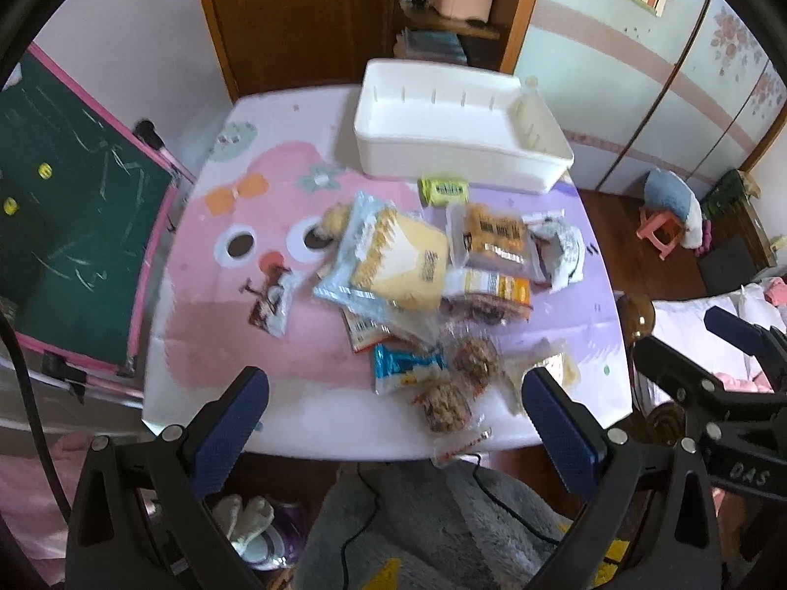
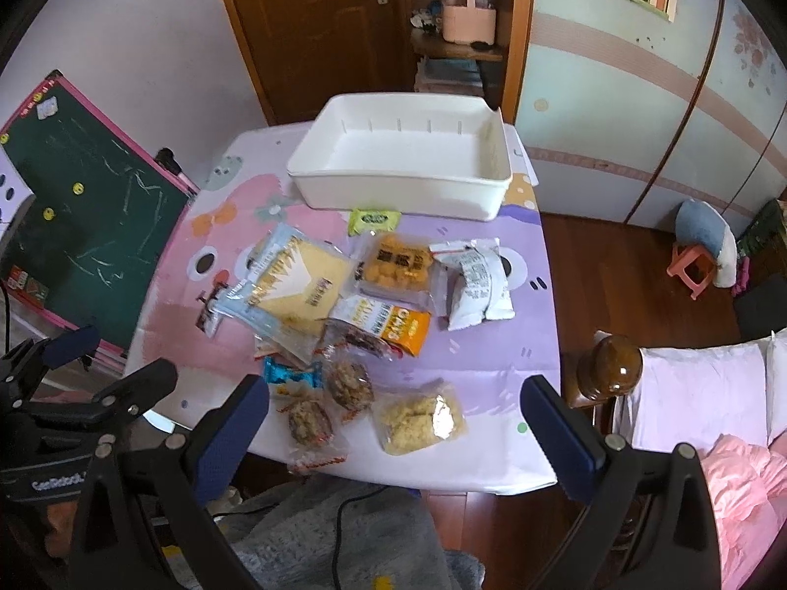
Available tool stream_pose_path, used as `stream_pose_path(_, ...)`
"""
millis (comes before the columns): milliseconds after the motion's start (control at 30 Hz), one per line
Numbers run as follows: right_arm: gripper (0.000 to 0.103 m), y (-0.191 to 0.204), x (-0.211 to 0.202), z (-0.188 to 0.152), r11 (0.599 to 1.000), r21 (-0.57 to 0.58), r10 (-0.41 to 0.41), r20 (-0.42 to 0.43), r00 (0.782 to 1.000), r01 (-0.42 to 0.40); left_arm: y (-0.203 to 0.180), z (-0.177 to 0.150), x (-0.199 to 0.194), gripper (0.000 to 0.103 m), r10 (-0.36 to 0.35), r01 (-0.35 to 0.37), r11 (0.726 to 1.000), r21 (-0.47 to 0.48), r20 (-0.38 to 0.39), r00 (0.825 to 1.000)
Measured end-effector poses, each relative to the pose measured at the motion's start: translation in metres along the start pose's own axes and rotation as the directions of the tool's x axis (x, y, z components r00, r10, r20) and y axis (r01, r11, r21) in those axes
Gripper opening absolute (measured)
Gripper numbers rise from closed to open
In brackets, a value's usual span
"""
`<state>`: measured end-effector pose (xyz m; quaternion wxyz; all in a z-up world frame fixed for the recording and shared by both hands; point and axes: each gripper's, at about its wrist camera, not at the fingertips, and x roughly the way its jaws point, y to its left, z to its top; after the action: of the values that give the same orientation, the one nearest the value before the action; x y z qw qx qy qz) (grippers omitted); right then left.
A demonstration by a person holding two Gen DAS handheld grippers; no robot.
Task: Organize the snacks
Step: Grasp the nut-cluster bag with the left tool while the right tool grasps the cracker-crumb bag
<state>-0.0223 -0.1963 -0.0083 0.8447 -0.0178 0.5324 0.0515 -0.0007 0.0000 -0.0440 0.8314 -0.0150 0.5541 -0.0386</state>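
An empty white bin (image 1: pixel 457 147) (image 2: pixel 403 191) stands at the far side of the table (image 1: pixel 211 324) (image 2: pixel 497 339). A pile of packaged snacks lies in the middle: a big yellow pack (image 1: pixel 393 260) (image 2: pixel 300 280), an orange pack (image 1: pixel 494 236) (image 2: pixel 396 263), a green packet (image 1: pixel 442 190) (image 2: pixel 374 220), a white pouch (image 2: pixel 474 282), brown cookies (image 1: pixel 474 359) (image 2: pixel 350 383) and a blue wrapper (image 1: pixel 401 368) (image 2: pixel 292 373). My left gripper (image 1: pixel 393 423) is open and empty over the near edge. My right gripper (image 2: pixel 393 432) is open and empty, also near the front edge.
A green chalkboard (image 1: pixel 74 226) (image 2: pixel 83 226) leans at the left of the table. A bedpost knob (image 2: pixel 610 364) and bed stand at the right. A grey fuzzy cushion (image 1: pixel 433 531) lies below the front edge. A wooden door (image 2: pixel 305 24) is behind.
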Motion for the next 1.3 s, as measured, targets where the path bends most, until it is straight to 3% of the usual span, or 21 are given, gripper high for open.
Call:
stream_pose_path(233, 0.098, -0.015, 0.041, -0.008, 0.998, -0.01, -0.055, -0.074, 0.996, 0.055, 0.004, -0.01, 0.058, 0.102, -0.076, 0.073, 0.997, -0.029, -0.162, 0.984)
stream_pose_path(333, 0.096, -0.02, 0.062, -0.015, 0.998, -0.026, -0.064, -0.125, 0.99, 0.061, 0.001, -0.017, 0.084, 0.102, -0.073, 0.067, 0.997, -0.033, -0.217, 0.973)
stream_pose_path(567, 0.093, -0.022, 0.105, -0.035, 0.997, -0.068, -0.038, -0.207, 0.978, 0.025, -0.006, -0.037, 0.138, 0.098, -0.106, 0.09, 0.994, -0.061, -0.345, 0.933)
stream_pose_path(900, 0.092, -0.027, 0.145, -0.049, 0.995, -0.089, 0.026, -0.271, 0.962, -0.052, -0.011, -0.057, 0.185, 0.096, -0.138, 0.079, 0.984, -0.162, -0.399, 0.907)
stream_pose_path(1000, 0.092, -0.027, 0.151, -0.05, 0.993, -0.1, 0.04, -0.262, 0.964, -0.069, -0.011, -0.064, 0.199, 0.088, -0.129, 0.051, 0.979, -0.199, -0.407, 0.904)
stream_pose_path(1133, 0.093, -0.028, 0.159, -0.053, 0.991, -0.113, 0.045, -0.266, 0.963, -0.078, -0.009, -0.067, 0.211, 0.085, -0.133, 0.03, 0.967, -0.252, -0.402, 0.906)
stream_pose_path(1300, 0.093, -0.025, 0.169, -0.057, 0.988, -0.138, 0.029, -0.281, 0.959, -0.071, -0.02, -0.071, 0.224, 0.078, -0.111, 0.003, 0.967, -0.254, -0.411, 0.905)
